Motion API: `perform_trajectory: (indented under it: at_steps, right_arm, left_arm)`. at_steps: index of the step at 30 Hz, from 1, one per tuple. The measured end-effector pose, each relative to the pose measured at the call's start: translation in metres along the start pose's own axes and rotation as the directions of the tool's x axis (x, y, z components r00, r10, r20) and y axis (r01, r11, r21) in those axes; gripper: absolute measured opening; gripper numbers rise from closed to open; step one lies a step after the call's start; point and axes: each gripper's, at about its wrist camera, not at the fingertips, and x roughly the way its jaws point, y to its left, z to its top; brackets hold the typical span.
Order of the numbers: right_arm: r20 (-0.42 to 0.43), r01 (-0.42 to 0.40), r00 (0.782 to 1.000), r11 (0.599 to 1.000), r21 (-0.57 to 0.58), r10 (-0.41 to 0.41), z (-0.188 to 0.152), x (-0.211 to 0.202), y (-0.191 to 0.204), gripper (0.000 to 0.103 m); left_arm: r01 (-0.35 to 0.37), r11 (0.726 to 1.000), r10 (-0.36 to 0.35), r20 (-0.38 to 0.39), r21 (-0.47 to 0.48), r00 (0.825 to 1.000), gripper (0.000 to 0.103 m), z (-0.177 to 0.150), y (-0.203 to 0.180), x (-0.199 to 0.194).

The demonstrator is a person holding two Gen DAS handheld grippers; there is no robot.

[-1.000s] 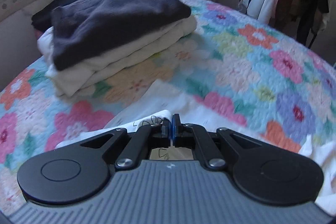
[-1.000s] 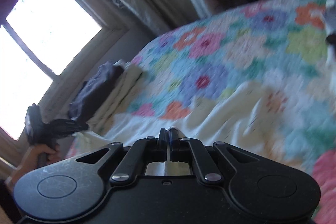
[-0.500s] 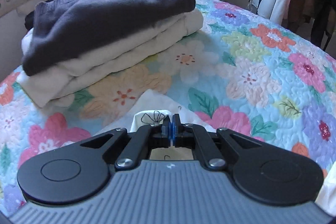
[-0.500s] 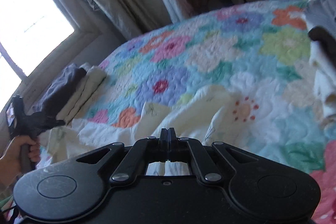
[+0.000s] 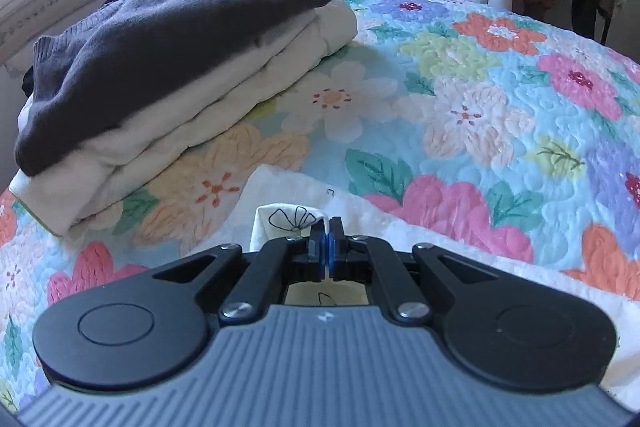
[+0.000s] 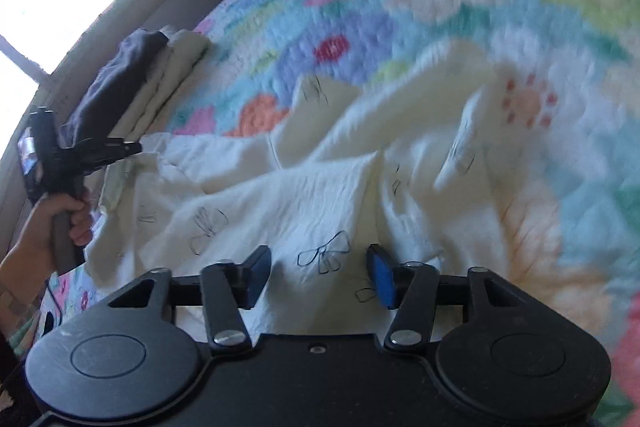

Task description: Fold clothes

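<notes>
Floral quilt [image 5: 500,115], left gripper [image 5: 328,247] pinching white garment [image 6: 320,187], right gripper [image 6: 320,273] open, apparently just above it.

Left hand-held gripper [image 5: 328,227]: jaws closed together, a thin fold of white cloth [image 5: 286,217] pinched between the blue pads. Seen from the right wrist view, the left hand [image 6: 66,217] wraps its grip, forearm entering from the lower left. Right hand-held gripper [image 6: 319,273]: jaws spread wide apart, nothing between the pads [image 6: 382,275].
</notes>
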Motion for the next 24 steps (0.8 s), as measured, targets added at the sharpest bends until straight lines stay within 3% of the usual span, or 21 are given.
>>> perform_trajectory:
  at_steps: [1,5,9,13,19,24]
  right_arm:
    - [0.010,-0.009,1.000,1.000,0.003,0.009,-0.003,0.004,-0.001,0.003]
    - [0.164,0.005,0.986,1.000,-0.029,-0.001,0.001,-0.020,0.001,0.003]
    - [0.310,0.051,0.950,0.998,-0.027,-0.040,0.009,-0.054,0.001,0.003]
    - [0.419,0.110,0.905,0.992,-0.058,-0.076,0.013,-0.073,0.001,0.003]
    - [0.420,0.227,0.890,0.971,-0.073,-0.177,0.019,-0.051,-0.004,0.003]
    - [0.357,0.287,0.898,0.957,-0.032,-0.257,0.015,-0.027,-0.023,0.002]
  left_arm:
    - [0.003,1.000,-0.003,0.006,0.003,1.000,0.001,0.001,0.000,-0.002]
    - [0.024,0.998,-0.028,0.070,0.053,0.997,0.001,0.012,-0.006,-0.017]
    - [0.064,0.996,-0.070,0.107,0.060,0.992,0.001,0.025,-0.011,-0.025]
    - [0.092,0.993,-0.099,0.091,0.078,0.991,0.001,0.029,-0.021,-0.017]
    - [0.091,0.994,-0.091,0.005,0.060,0.996,0.001,0.021,-0.038,0.014]
    - [0.058,0.995,-0.050,-0.094,0.084,0.994,0.006,0.015,-0.052,0.035]
